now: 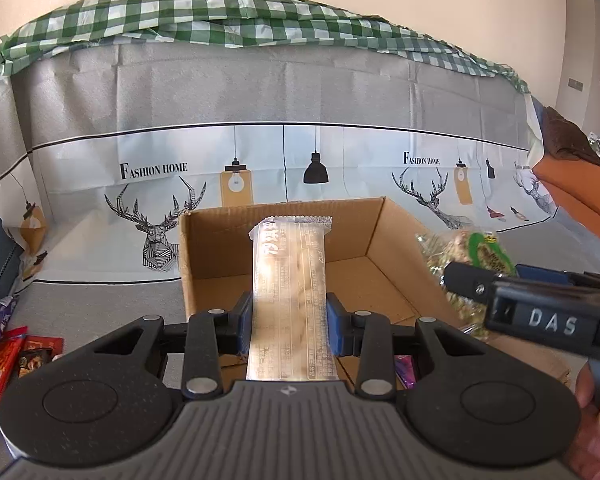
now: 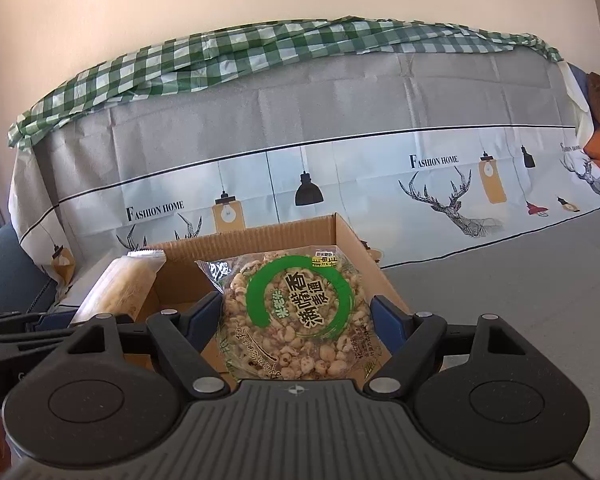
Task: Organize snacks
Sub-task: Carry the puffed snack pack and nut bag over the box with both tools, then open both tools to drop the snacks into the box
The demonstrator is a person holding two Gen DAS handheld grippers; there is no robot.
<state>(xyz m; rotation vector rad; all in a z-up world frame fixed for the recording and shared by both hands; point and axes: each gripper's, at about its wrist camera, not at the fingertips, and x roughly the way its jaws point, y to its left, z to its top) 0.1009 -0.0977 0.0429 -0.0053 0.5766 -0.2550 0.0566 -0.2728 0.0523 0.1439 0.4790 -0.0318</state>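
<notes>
Early in the sorting, by the look of it: cardboard box (image 1: 284, 240) ahead of both tongs, no snack visible on its floor, and loose red packets (image 1: 4, 356) left of the left tongs (image 1: 288, 320), still unsorted. Left tongs narrow, clamped on a long pale wafer bar (image 1: 288, 280) jutting over the box. Right tongs (image 2: 296, 320) wide, gripping a round puffed-grain cake (image 2: 296, 316), clear wrap, green ring label.

Left tool (image 1: 290, 320) and right tool (image 2: 296, 320) point forward side by side, each clamped.
</notes>
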